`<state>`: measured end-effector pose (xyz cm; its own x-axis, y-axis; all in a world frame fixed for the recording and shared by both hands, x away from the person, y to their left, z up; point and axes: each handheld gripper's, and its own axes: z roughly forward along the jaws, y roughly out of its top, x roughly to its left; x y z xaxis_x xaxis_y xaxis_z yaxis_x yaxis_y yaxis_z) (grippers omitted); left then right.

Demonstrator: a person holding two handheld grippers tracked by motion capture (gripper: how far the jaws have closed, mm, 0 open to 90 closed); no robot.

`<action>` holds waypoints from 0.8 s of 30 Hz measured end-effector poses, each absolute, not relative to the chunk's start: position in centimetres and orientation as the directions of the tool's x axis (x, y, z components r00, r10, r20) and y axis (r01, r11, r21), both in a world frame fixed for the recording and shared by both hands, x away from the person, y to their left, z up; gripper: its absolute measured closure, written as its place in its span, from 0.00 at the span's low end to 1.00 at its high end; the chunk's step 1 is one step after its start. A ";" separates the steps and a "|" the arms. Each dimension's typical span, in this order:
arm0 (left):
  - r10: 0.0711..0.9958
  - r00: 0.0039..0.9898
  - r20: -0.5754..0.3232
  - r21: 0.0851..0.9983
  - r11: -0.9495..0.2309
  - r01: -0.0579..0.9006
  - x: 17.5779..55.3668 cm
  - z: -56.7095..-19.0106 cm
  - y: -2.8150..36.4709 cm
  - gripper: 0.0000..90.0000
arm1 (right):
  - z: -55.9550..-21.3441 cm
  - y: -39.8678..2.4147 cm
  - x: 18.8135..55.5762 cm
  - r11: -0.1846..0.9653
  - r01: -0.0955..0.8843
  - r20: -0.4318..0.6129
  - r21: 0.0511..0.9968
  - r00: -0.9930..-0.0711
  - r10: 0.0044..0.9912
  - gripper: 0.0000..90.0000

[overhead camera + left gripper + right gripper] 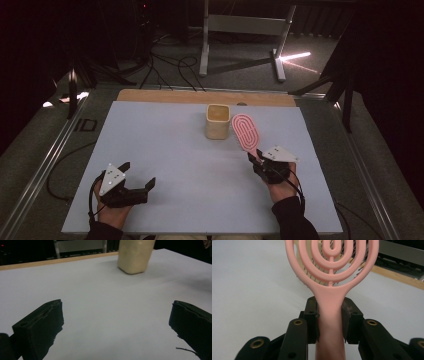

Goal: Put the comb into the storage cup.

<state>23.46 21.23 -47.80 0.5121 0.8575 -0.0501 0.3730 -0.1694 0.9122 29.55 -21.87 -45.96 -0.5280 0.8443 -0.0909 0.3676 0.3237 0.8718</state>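
On my left, the left gripper hangs over the near left part of the table, jaws spread wide with nothing between them. In the left gripper view the beige cup stands well ahead of it and a little to the right, toward the far edge.

That cup sits upright near the middle of the far edge. Just to its right is the head of the pink hairbrush, whose long axis runs from the cup's side back toward the near right.

My right gripper is pinching the brush by its handle; the right gripper view shows both pads pressed against the handle, head pointing away toward the cup. I judge the cup's mouth lies just left of the brush head, so the right hand is far nearer.
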 end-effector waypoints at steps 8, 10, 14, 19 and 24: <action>0.834 0.542 -0.106 0.924 -0.119 0.365 25.0 -45.8 19.7 0.00 | -45.1 -20.2 29.6 0.328 0.344 -0.083 0.880 -0.567 0.819 0.78; 0.827 0.547 -0.128 0.927 -0.096 0.363 25.4 -45.4 19.7 0.00 | -44.9 -19.8 29.6 0.332 0.342 -0.080 0.879 -0.580 0.810 0.78; 0.821 0.557 -0.126 0.932 -0.095 0.351 26.0 -44.7 19.5 0.00 | -44.6 -19.0 29.7 0.336 0.328 -0.080 0.883 -0.599 0.796 0.78; 0.817 0.560 -0.137 0.934 -0.081 0.347 26.5 -44.1 19.4 0.00 | -44.3 -18.0 29.8 0.332 0.315 -0.075 0.889 -0.616 0.784 0.78; 0.812 0.566 -0.142 0.929 -0.088 0.360 27.2 -43.8 19.0 0.00 | -44.4 -17.1 29.6 0.337 0.303 -0.080 0.892 -0.626 0.776 0.78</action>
<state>27.20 19.03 -43.83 0.5658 0.8122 -0.1423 0.3604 -0.0883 0.9286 29.60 -17.14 -44.40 -0.6259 0.7758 -0.0802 0.3030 0.3366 0.8916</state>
